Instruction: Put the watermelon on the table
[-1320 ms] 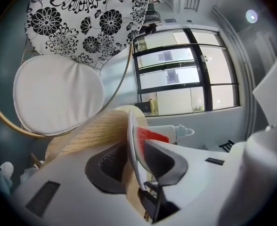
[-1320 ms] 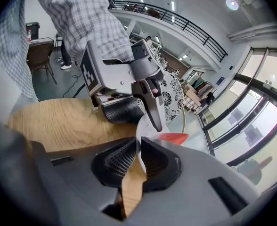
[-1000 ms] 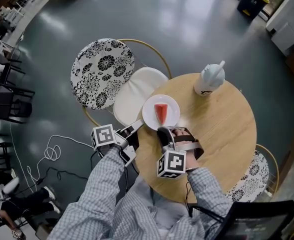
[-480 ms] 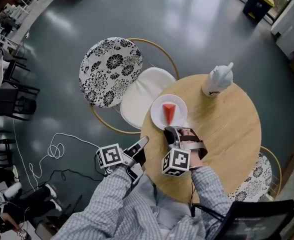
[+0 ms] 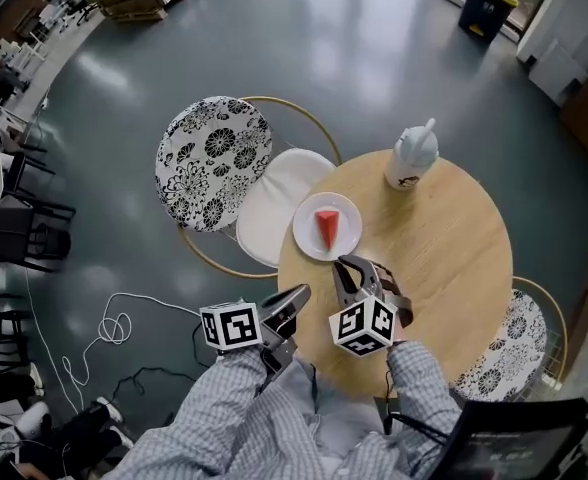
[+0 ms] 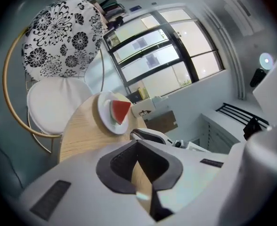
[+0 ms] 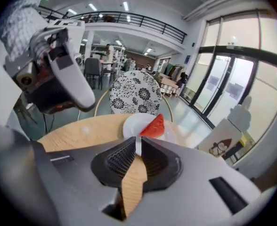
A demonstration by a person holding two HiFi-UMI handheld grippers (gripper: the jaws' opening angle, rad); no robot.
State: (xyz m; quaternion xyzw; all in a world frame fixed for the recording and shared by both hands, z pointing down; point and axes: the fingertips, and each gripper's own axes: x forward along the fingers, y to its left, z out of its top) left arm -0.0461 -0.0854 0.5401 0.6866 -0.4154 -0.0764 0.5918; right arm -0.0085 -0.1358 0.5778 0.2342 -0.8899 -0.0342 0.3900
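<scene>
While the watermelon (image 5: 326,229) sits on the plate (image 5: 350,222), left gripper (image 5: 298,295) and right gripper (image 5: 346,265) show fingers (image 7: 119,159) clenched, empty.

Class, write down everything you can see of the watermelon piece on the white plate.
The watermelon is a red wedge, its broad end away from the person and its tip toward them. It rests in the middle of a round white plate, which stands near the edge of the round wooden table, beside a white chair seat. Only the plate touches it; rind colour is unclear.

L gripper (image 5: 296,296), R gripper (image 5: 347,266): both closed, empty
</scene>
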